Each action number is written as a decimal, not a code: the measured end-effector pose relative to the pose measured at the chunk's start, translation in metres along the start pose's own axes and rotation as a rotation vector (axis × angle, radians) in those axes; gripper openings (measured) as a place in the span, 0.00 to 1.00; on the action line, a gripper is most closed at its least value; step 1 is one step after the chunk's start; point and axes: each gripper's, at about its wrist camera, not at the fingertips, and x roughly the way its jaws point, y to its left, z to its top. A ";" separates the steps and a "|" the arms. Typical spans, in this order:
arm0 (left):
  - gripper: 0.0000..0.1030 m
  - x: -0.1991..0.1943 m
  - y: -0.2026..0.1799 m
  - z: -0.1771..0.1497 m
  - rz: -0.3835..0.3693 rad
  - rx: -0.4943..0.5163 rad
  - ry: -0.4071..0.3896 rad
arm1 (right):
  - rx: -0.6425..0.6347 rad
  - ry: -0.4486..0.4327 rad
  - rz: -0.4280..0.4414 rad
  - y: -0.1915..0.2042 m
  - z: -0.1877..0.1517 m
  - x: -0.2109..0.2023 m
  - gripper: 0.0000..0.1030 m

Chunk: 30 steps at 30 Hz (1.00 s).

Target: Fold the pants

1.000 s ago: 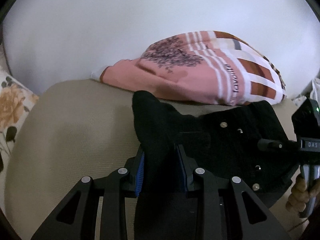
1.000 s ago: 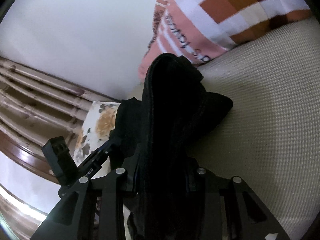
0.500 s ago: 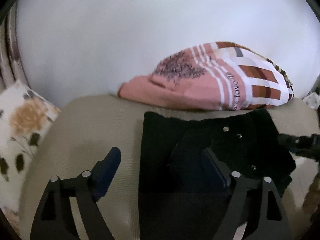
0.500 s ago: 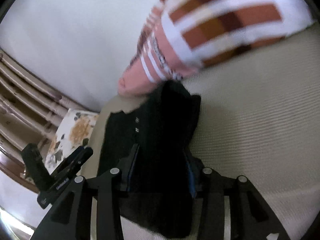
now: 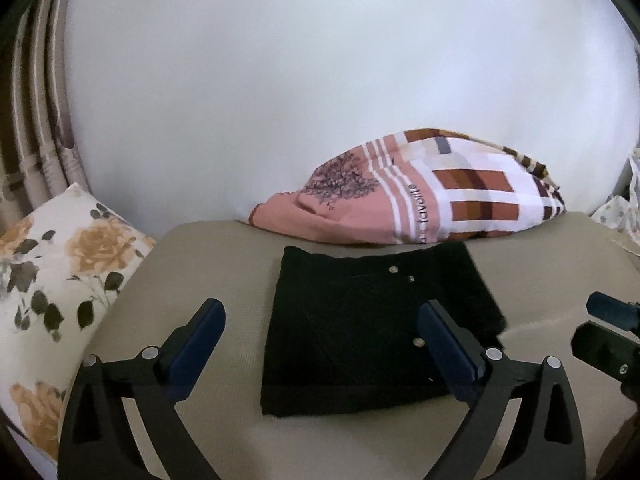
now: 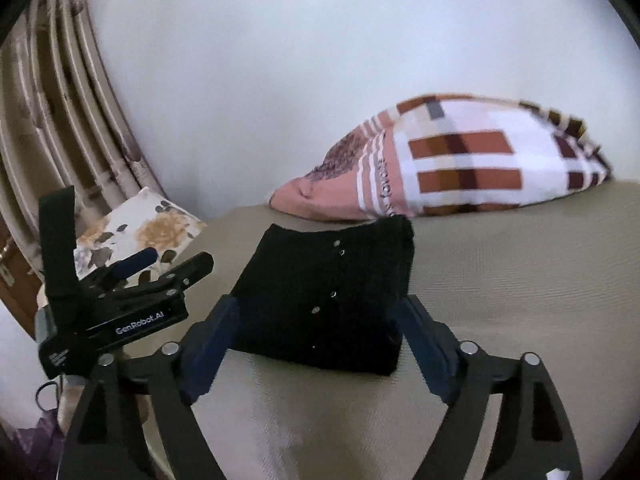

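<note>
The black pants (image 5: 368, 336) lie folded into a compact rectangle on the beige cushion (image 5: 200, 264), just in front of the pink striped pillow (image 5: 420, 192), flat enough that the fold looks done. Both claws hang empty, apart from the cloth, likely so the bundle stays undisturbed. The left claw (image 5: 320, 344) gapes wide before the pants' near edge. The right claw (image 6: 316, 340) is spread too, its 2 blue pads (image 6: 212, 336) flanking the pants without pinching them.
</note>
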 end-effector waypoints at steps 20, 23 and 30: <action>1.00 -0.184 -0.003 0.014 0.180 -0.080 -0.365 | -0.070 -0.205 -0.105 0.054 -0.006 -0.110 0.99; 1.00 -0.193 -0.002 0.019 0.140 -0.074 -0.323 | -0.067 -0.239 -0.094 0.057 -0.002 -0.126 0.99; 1.00 -0.196 -0.001 0.019 0.070 -0.100 -0.288 | -0.077 -0.255 -0.083 0.062 -0.002 -0.138 0.99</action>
